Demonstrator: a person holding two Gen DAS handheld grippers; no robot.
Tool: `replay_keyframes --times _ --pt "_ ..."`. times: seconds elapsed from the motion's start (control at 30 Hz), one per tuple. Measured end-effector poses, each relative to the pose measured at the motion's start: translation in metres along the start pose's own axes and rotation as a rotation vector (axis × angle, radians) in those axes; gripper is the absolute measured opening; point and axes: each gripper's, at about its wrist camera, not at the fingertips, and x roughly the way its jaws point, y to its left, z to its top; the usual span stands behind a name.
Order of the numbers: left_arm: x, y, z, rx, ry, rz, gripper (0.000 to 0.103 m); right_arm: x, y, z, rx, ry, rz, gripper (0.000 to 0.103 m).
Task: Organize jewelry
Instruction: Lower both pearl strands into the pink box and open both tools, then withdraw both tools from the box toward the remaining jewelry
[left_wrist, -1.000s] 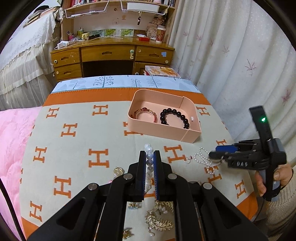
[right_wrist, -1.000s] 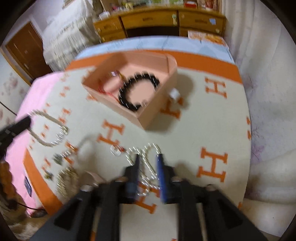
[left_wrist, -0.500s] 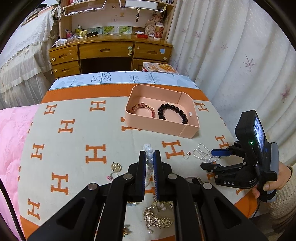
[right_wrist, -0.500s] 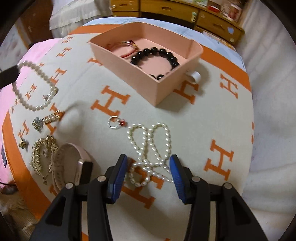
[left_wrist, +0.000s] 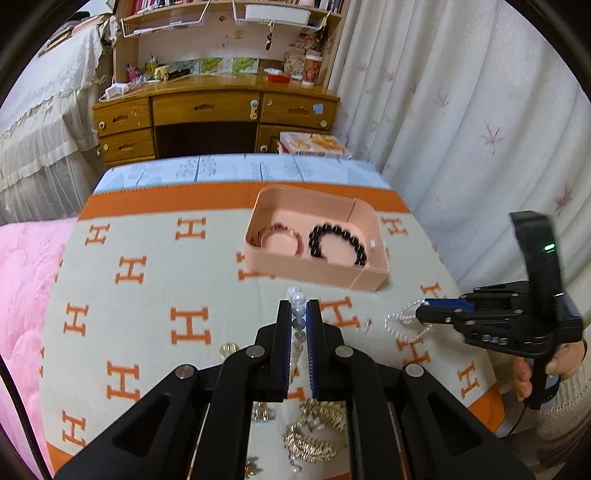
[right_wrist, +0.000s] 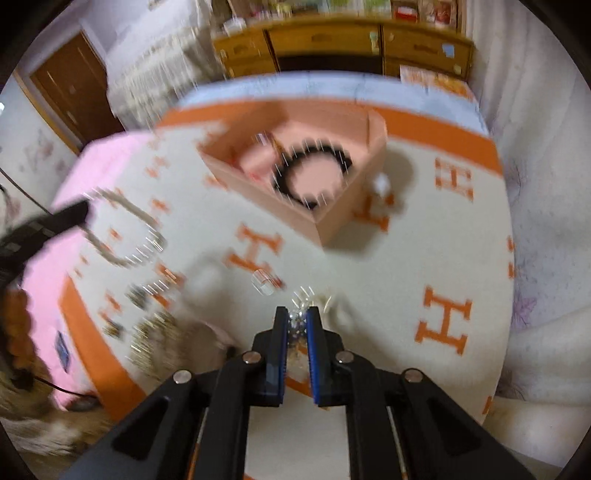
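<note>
My left gripper is shut on a pearl bracelet and holds it above the blanket; the bracelet also shows hanging in the blurred right wrist view. My right gripper is shut on a small-pearl necklace; in the left wrist view the necklace dangles from that gripper just above the blanket. A pink tray ahead holds a red bracelet and a black bead bracelet.
Loose pieces lie on the orange-and-cream blanket: a gold chain, a coin pendant, a small ring. A wooden desk stands behind, a curtain to the right.
My right gripper has closed on the small-pearl necklace and lifted it off the blanket. My left gripper still holds the pearl bracelet, little moved.
</note>
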Motion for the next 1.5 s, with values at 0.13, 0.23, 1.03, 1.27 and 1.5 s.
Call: replay_keyframes --times 0.13,0.23,1.03,1.27,1.5 --pt "-0.014 -0.005 0.028 0.018 -0.051 -0.017 0.005 -0.045 0.020 0.026 0.000 -0.179 0.052 0.009" --pt "-0.022 -0.010 0.052 0.036 -0.095 -0.016 0.005 -0.069 0.030 0.044 0.002 -0.294 0.061 0.009" --pt "0.077 0.014 0.075 -0.016 -0.065 0.186 0.084 0.006 0.011 0.081 0.171 -0.212 -0.062 0.011" --pt "0.039 0.017 0.048 0.007 -0.116 0.209 0.084 -0.001 0.025 0.049 0.197 -0.249 -0.079 0.011" --pt "-0.001 0.015 0.029 0.025 -0.180 0.205 0.088 -0.021 0.047 0.028 0.221 -0.299 -0.069 0.011"
